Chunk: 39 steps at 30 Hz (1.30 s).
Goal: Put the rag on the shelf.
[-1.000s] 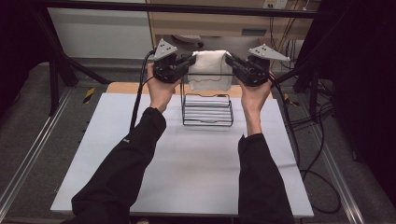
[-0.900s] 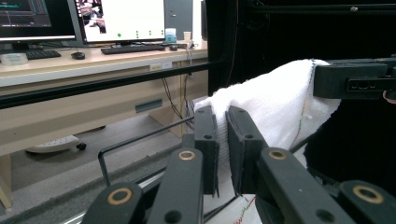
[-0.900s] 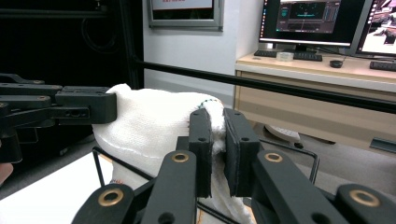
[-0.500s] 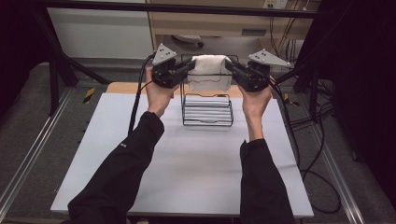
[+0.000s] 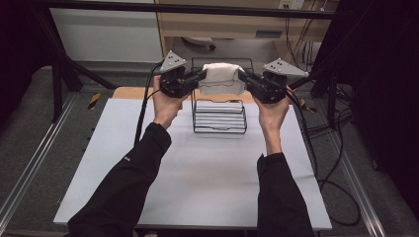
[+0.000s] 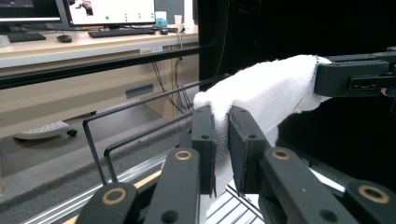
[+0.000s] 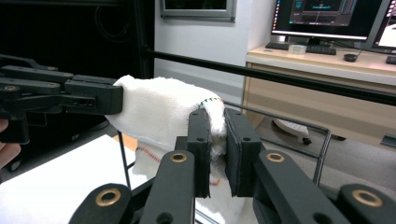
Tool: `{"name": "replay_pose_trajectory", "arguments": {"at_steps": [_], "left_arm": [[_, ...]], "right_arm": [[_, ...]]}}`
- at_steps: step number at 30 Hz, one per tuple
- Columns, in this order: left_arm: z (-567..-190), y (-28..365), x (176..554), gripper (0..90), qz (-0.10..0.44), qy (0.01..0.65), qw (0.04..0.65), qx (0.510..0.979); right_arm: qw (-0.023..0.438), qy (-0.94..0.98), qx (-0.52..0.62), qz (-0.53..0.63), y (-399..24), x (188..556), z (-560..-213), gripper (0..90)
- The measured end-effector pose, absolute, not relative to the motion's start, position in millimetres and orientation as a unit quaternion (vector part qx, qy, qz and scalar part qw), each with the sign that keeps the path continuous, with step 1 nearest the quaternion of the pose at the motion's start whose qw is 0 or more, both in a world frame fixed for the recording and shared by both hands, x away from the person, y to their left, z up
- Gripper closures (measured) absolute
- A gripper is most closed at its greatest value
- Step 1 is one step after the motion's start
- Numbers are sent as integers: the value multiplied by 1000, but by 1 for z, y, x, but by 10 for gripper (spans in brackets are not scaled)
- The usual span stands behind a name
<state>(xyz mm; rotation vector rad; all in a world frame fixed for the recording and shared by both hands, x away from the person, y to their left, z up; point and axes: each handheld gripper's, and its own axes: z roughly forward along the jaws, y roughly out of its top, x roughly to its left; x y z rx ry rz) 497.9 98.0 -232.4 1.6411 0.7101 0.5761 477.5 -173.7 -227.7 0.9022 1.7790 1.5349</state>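
Towel (image 5: 222, 79) hangs stretched between both grippers over the wire rack (image 5: 220, 116) — left gripper (image 6: 221, 154) and right gripper (image 7: 215, 149) each clamp an end. Keep it taut and level (no sagging) — then lower evenly onto the top bar.

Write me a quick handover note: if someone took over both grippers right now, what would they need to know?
Left gripper: shut on the left end of the white towel.
Right gripper: shut on its right end.
The towel hangs stretched between them, above the black wire rack on the white table.
Done: towel picked up and held by both ends.
Left: probably lowering it over the rack's top bar, then letting go; it does not look draped yet.
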Motion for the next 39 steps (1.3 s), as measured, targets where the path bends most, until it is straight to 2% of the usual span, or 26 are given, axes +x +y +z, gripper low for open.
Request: {"name": "replay_pose_trajectory", "arguments": {"at_steps": [16,23,31,37,39], "left_arm": [[-237,103,486,764,229,302,575,725],[-223,108,486,728,222,310,569,729],[-213,114,483,747,228,319,573,720],[-208,113,492,853,228,342,573,709],[-206,109,497,862,233,347,568,709]], "right_arm": [[300,691,330,568,-176,467,-240,814],[299,694,327,567,-176,467,-242,815],[301,695,327,565,-176,466,-244,815],[300,695,327,566,-175,466,-246,815],[299,695,326,567,-176,466,-247,815]]}}
